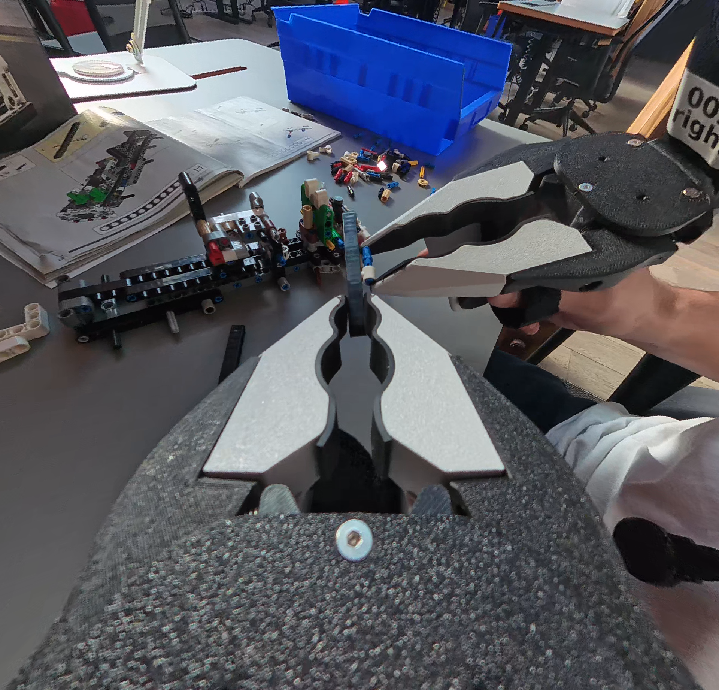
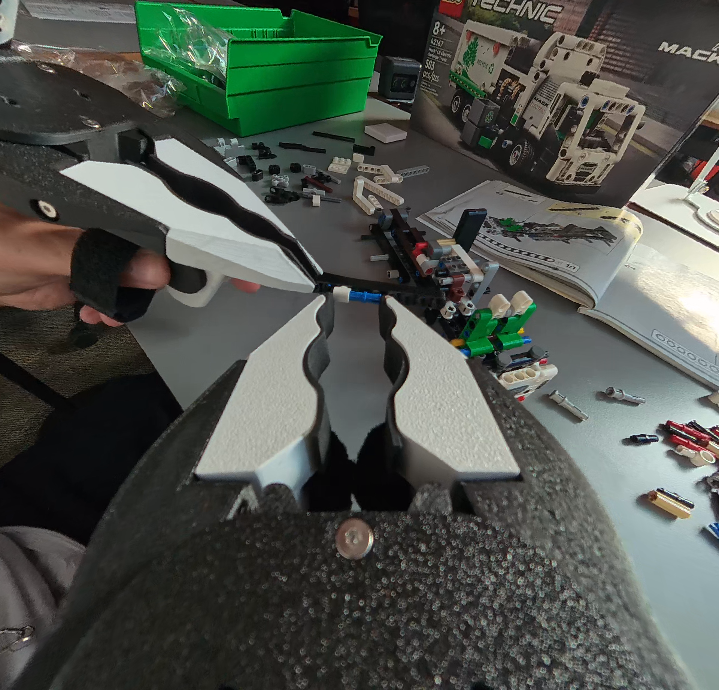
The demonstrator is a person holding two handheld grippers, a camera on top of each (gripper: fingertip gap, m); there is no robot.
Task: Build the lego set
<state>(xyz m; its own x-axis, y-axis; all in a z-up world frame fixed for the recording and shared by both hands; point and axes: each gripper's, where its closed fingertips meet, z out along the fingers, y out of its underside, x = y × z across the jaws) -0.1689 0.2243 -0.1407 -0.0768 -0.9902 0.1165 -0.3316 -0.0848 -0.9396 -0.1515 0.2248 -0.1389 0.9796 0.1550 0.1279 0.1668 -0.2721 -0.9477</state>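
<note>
My left gripper is shut on a black lego beam and holds it upright above the table. In the right wrist view the left gripper comes in from the left with the beam pointing right. My right gripper reaches in from the right, shut lengthwise on a blue pin with a pale bush, right against the beam's side. The pin sits between the right gripper's tips. The part-built chassis lies on the table behind.
An open instruction booklet lies left, a blue bin stands behind. Small loose pins lie by the bin. A black beam and white beams lie near. A green bin, set box and more parts stand farther off. Less than 4 cm separates the two grippers' tips.
</note>
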